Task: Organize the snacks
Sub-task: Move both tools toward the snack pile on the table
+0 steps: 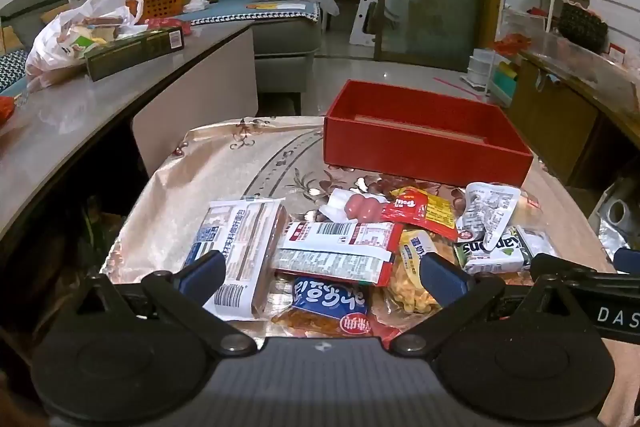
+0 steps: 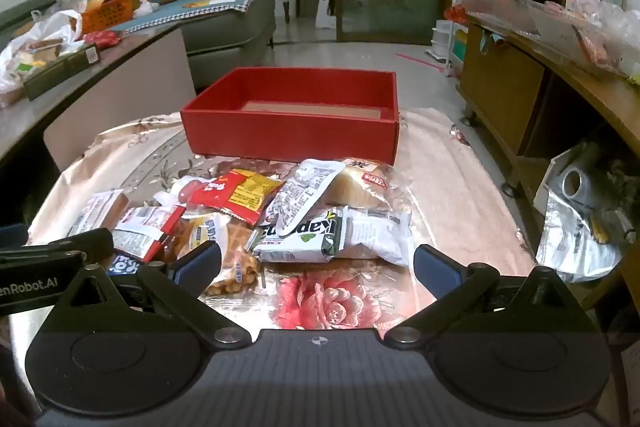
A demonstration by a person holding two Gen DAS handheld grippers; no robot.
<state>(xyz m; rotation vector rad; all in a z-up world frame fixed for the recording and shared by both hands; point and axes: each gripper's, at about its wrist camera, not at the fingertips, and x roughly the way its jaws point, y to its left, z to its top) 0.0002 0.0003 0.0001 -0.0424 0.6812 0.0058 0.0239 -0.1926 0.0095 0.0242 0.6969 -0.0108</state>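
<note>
A heap of snack packets lies on the flowered tablecloth (image 1: 168, 195). A long white bread packet (image 1: 240, 247) sits at its left, a red-and-white packet (image 1: 340, 251) in the middle, and a white-and-green packet (image 2: 304, 239) at the right. Behind the heap stands an empty red box (image 1: 424, 135) (image 2: 296, 115). My left gripper (image 1: 322, 277) hovers open over the near edge of the heap, with a blue packet (image 1: 328, 303) below its gap. My right gripper (image 2: 318, 263) is open above bare cloth, just short of the white-and-green packet. Neither holds anything.
A long side table (image 1: 100, 107) at the left carries a white plastic bag (image 1: 80, 31) and a dark box (image 1: 136, 53). A wooden cabinet (image 2: 504, 95) with clutter lines the right. A sofa (image 2: 224, 27) and glass door stand beyond.
</note>
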